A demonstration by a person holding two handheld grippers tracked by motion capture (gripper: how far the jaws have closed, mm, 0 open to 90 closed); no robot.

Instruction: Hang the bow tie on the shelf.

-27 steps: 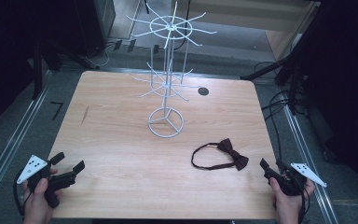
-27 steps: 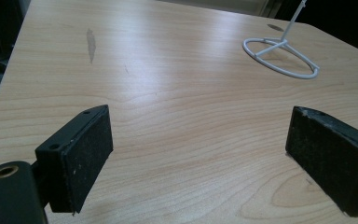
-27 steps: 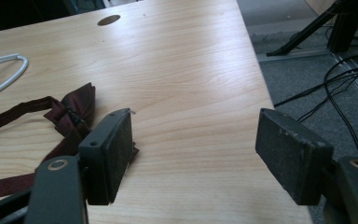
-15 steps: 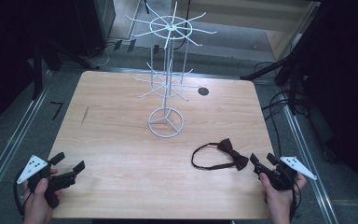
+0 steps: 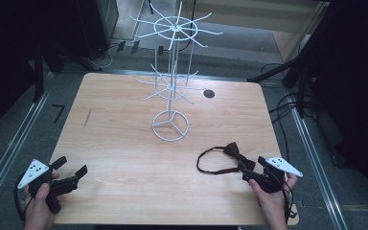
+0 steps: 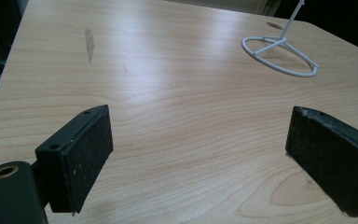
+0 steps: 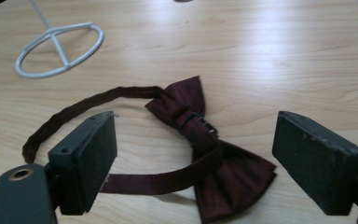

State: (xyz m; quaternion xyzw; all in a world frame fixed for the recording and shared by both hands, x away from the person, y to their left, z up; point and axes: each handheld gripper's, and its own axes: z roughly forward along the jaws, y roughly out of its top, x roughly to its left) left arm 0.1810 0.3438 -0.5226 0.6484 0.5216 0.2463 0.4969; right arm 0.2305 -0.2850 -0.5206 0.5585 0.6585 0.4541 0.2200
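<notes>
A dark maroon bow tie point(image 5: 232, 152) point(image 7: 200, 140) with its looped strap lies flat on the wooden table point(image 5: 124, 143), right of centre near the front. My right gripper point(image 5: 252, 167) point(image 7: 193, 163) hovers just behind it, jaws open wide and straddling the bow without touching it. A white wire display stand point(image 5: 171, 86) with radiating hooks rises from a ring base point(image 6: 279, 55) point(image 7: 58, 44) mid-table. At the front left corner my left gripper point(image 5: 72, 170) point(image 6: 198, 158) is open over bare wood.
A small dark round hole point(image 5: 209, 94) sits in the tabletop behind the stand. Metal rails point(image 5: 311, 158) run along both sides of the table. Cables point(image 5: 282, 103) lie on the floor at the right.
My right gripper has moved left and forward from the table's right front corner up to the bow tie. The left gripper and the bow tie have stayed in place.
</notes>
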